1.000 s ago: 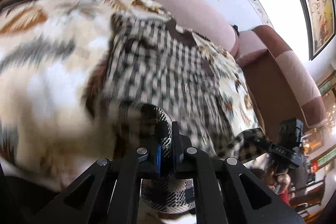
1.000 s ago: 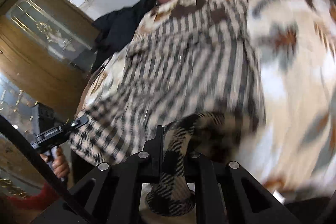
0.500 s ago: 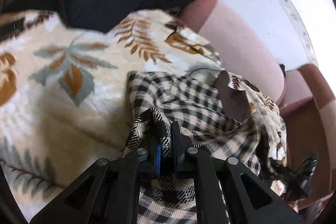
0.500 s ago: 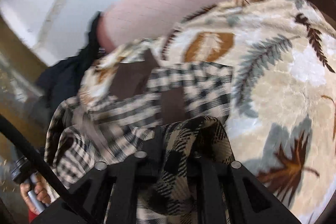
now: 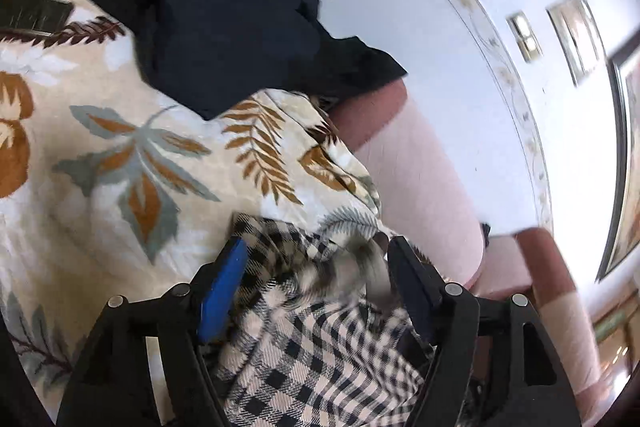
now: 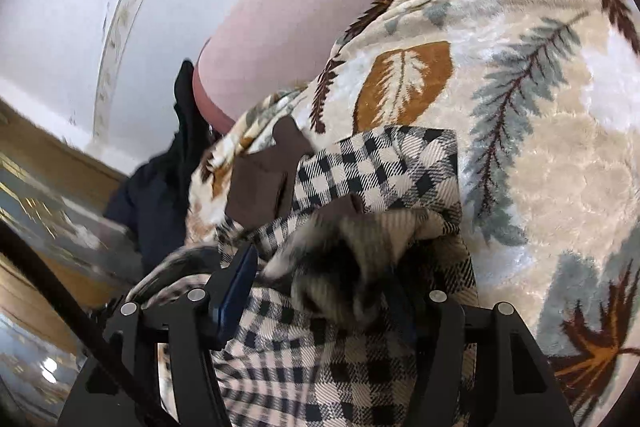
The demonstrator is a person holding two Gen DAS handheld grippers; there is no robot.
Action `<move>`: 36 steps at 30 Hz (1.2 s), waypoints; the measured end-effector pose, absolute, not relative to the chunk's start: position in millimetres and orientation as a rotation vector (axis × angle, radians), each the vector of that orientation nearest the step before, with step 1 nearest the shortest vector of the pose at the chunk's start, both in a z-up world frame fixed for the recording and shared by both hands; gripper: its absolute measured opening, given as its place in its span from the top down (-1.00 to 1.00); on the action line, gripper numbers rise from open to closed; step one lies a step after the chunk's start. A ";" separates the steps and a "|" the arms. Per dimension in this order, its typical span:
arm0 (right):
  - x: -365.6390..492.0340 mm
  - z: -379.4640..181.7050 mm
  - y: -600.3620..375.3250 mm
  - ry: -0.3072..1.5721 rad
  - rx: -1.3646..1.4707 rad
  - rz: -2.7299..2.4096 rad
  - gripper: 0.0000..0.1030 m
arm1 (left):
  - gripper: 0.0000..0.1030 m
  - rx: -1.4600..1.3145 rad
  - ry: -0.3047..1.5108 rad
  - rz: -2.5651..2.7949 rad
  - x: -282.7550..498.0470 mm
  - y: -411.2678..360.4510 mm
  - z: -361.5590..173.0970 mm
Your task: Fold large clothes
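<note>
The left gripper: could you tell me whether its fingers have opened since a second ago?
Yes. The left gripper, earlier clamped on the checked garment, now has its fingers spread, with the cloth loose between them over the leaf-print blanket.

You have 1 checked garment (image 5: 320, 359) in view, black and cream plaid with brown patches, and it shows in both wrist views (image 6: 376, 171). You have 1 leaf-print blanket (image 5: 120, 163) under it, cream with rust and grey-green leaves. You have 1 dark navy garment (image 5: 224, 11) lying on the blanket's far edge, and 1 pink sofa (image 5: 424, 187) carrying all of it. You are holding 2 grippers: 1 left gripper (image 5: 316, 267) and 1 right gripper (image 6: 320, 287), each with 2 fingers spread apart. On the wall you can count 2 small framed plates (image 5: 552, 31) and 1 large picture frame (image 5: 624, 163).
</note>
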State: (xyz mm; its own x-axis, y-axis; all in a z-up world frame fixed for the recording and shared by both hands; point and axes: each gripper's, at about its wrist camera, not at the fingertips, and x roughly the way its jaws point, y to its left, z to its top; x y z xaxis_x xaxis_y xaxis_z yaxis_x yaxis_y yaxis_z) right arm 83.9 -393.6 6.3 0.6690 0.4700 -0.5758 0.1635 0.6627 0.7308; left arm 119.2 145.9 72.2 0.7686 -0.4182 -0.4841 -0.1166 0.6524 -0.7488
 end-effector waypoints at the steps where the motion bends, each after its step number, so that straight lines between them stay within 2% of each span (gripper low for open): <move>1: 83.4 8.5 -397.3 0.830 0.862 0.184 -0.34 | -0.39 -0.858 0.700 -0.178 121.4 148.7 71.8; 6: 74.5 24.8 -418.5 0.731 0.889 0.128 -0.38 | -0.39 -0.752 0.756 -0.157 130.5 137.9 68.3; 14: 80.5 39.6 -375.7 0.795 0.634 0.175 -0.38 | -0.39 -0.405 0.862 -0.192 160.2 84.9 51.0; 16: 77.5 43.8 -359.1 0.801 0.572 0.215 -0.28 | -0.36 -0.381 0.893 -0.197 167.2 79.9 42.4; 17: 75.8 45.0 -351.2 0.805 0.550 0.236 -0.19 | -0.27 -0.370 0.907 -0.201 170.6 77.1 38.8; 18: 74.6 44.7 -340.1 0.817 0.525 0.259 -0.12 | 0.17 -0.348 0.928 -0.208 174.4 73.3 34.7; 19: 73.6 43.3 -331.7 0.831 0.503 0.274 -0.09 | 0.70 -0.326 0.950 -0.206 177.3 70.4 32.4; 22: 73.6 31.8 -300.0 0.904 0.391 0.309 0.11 | 0.80 -0.305 0.952 -0.180 182.2 69.7 32.0; 25: 88.0 17.2 -273.6 0.959 0.270 0.280 0.24 | 0.84 -0.319 0.929 -0.158 183.1 74.5 40.0; 30: 146.1 -7.3 -256.1 1.004 0.210 0.183 0.26 | 0.83 -0.274 0.917 -0.114 185.0 73.6 40.2; 33: 177.9 -23.0 -253.9 1.045 0.188 0.087 0.29 | 0.74 -0.306 0.937 -0.115 187.8 77.3 36.1; 36: 190.8 -15.0 -257.2 1.054 0.203 0.015 0.29 | 0.56 -0.356 0.923 -0.099 184.8 86.4 42.5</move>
